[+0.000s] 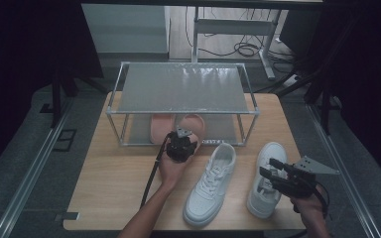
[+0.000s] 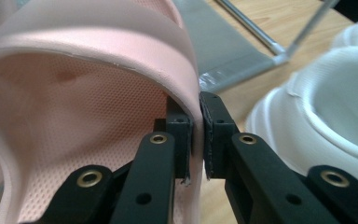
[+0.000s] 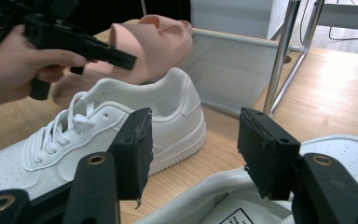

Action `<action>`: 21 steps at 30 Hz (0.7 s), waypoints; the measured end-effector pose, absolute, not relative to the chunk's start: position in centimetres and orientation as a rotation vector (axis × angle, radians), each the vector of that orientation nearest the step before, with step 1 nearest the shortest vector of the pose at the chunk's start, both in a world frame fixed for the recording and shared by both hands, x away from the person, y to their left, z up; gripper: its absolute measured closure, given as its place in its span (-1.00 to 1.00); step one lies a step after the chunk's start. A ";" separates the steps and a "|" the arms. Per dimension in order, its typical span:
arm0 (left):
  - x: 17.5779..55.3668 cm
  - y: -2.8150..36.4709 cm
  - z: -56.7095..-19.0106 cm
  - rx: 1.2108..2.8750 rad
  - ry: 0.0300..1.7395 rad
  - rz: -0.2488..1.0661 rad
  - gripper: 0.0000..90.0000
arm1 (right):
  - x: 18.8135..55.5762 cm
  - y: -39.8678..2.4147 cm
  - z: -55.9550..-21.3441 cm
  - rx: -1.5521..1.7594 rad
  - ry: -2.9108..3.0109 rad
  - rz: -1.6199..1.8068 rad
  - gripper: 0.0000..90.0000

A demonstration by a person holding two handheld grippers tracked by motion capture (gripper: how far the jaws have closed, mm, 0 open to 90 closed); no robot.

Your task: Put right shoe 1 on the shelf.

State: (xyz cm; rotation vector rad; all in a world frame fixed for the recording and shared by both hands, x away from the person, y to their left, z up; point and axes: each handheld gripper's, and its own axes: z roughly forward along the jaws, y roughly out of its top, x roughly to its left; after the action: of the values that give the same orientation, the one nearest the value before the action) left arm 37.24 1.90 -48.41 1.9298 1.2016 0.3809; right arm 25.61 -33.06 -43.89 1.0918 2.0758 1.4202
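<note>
My left gripper (image 1: 182,139) is at the front of the metal shoe rack (image 1: 183,111), its jaws shut on the strap of a pink slipper (image 1: 196,124). In the left gripper view the two pads (image 2: 182,130) pinch the slipper's (image 2: 74,93) band edge. A second pink slipper (image 1: 159,128) lies on the rack's lower shelf. My right gripper (image 1: 269,167) hovers open over the right white sneaker (image 1: 265,191). Between its open jaws (image 3: 191,149) I see the left white sneaker (image 3: 121,126), with the held slipper (image 3: 158,42) beyond it.
The left white sneaker (image 1: 211,186) lies diagonally on the wooden table (image 1: 114,188), just right of my left forearm. The rack's top shelf (image 1: 183,87) is bare. A rack leg (image 3: 279,65) stands close ahead of the right gripper. Cables lie on the floor behind.
</note>
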 end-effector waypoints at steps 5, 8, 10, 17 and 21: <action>38.4 0.8 -49.1 1.908 1.202 0.439 0.86 | 25.7 -33.0 -44.0 1.092 2.087 1.417 0.01; 39.2 0.5 -49.6 1.904 1.222 0.423 0.86 | 25.8 -32.9 -44.1 1.097 2.090 1.413 0.01; 39.7 0.3 -49.8 1.905 1.238 0.424 0.85 | 25.8 -32.8 -44.2 1.096 2.094 1.410 0.01; 41.2 -0.4 -49.9 1.881 1.263 0.465 0.86 | 25.9 -32.9 -44.2 1.098 2.090 1.411 0.01; 41.7 -0.7 -50.1 1.861 1.280 0.470 0.86 | 25.8 -32.8 -44.2 1.089 2.096 1.411 0.01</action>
State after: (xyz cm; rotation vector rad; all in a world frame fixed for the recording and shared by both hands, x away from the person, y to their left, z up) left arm 41.75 -0.69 -50.14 1.8609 1.2803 0.4700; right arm 25.80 -32.75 -44.17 1.0893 2.0958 1.4111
